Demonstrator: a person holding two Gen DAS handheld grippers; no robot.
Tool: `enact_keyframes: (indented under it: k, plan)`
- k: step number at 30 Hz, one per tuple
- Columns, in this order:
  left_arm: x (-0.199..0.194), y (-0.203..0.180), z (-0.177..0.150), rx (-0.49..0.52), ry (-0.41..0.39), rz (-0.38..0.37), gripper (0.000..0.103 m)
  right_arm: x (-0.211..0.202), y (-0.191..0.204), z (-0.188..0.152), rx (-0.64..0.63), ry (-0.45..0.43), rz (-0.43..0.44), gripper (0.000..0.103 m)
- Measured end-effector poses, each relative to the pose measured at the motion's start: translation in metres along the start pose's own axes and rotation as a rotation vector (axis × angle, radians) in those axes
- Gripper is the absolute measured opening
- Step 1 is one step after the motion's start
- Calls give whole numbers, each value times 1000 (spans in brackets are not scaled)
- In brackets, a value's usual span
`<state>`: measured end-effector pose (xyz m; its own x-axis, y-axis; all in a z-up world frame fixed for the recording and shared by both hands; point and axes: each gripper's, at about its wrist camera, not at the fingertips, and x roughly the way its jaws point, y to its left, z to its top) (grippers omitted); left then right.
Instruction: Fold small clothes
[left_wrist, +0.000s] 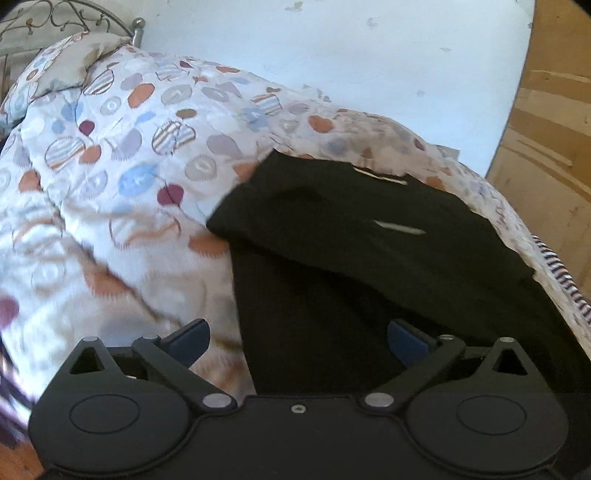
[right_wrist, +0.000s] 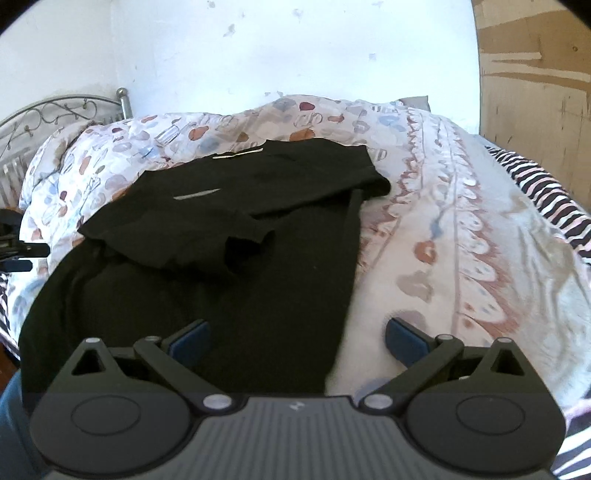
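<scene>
Bedding is filling most of both views: a quilt (right_wrist: 461, 206) printed with blue, rust and maroon rounds is covering the bed, lying rumpled and bunched toward the metal headboard (right_wrist: 55, 110) at the far left. White wall (right_wrist: 295, 44) is rising behind the bed, and a wooden panel (right_wrist: 535, 92) is standing at the right edge. A striped cloth (right_wrist: 546, 195) is lying on the right side of the bed, beside the quilt's scalloped border.

A black garment (right_wrist: 229, 229) is lying on the quilt, roughly in the middle of the bed (a shirt, by the look of the sleeves, though the dark cloth is hiding the seams). Its upper part is lying doubled down over the lower part, with a short pale mark (right_wrist: 195, 194) facing up and a pale label (right_wrist: 236, 154) showing at the far edge. One sleeve end (right_wrist: 247, 247) is resting folded onto the body of the cloth.

The right claw (right_wrist: 297, 341) is hovering above the garment's near right edge, its blue pads (right_wrist: 190, 339) spread wide with nothing between them. The left claw (left_wrist: 297, 341) is likewise gaping wide and empty, over the garment's near left edge where black cloth is meeting quilt; the quilt in its view is blurred. From the right wrist view, a sliver of the left claw is showing at the far left edge.
</scene>
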<state>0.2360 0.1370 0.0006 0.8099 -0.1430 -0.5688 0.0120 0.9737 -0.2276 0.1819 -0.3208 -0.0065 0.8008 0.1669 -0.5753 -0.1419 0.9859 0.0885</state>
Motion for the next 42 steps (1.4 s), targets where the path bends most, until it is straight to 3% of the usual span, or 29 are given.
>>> enact_keyframes:
  k: [6, 10, 14, 19, 24, 26, 30, 33, 35, 39, 41, 42]
  plan:
    - [-32, -15, -40, -2, 6, -13, 102, -16, 4, -18, -59, 7, -67, 103]
    - [-43, -24, -61, 39, 17, -5, 102, -22, 7, -27, -179, 15, -189, 103]
    - [-51, -24, -75, 27, 41, -48, 102, -31, -11, -29, -103, 9, -171, 103]
    - [-51, -26, -83, 14, 70, -82, 102, -41, -14, -32, -115, -15, -139, 103]
    - [-43, -30, -83, 5, 76, -84, 102, -48, -16, -30, -20, -8, 23, 100]
    - [-40, -30, -81, 2, 77, -79, 102, -48, -10, -30, -23, -15, 45, 90]
    - [-35, -32, -79, -3, 86, -63, 102, -39, 3, -32, -40, -2, 59, 83]
    - [-36, -34, -79, 0, 88, -53, 102, -33, 8, -35, -28, 13, 37, 67]
    - [-37, -33, -80, 0, 88, -52, 102, -33, 9, -35, -30, 13, 46, 42]
    - [-37, -31, -81, -7, 88, -48, 102, -38, 5, -35, -13, 18, 135, 27]
    - [-36, -31, -81, -14, 88, -50, 102, -37, -2, -31, 59, 28, 176, 10]
    - [-35, -31, -81, -17, 88, -50, 102, -39, -8, -27, 121, 14, 229, 9]
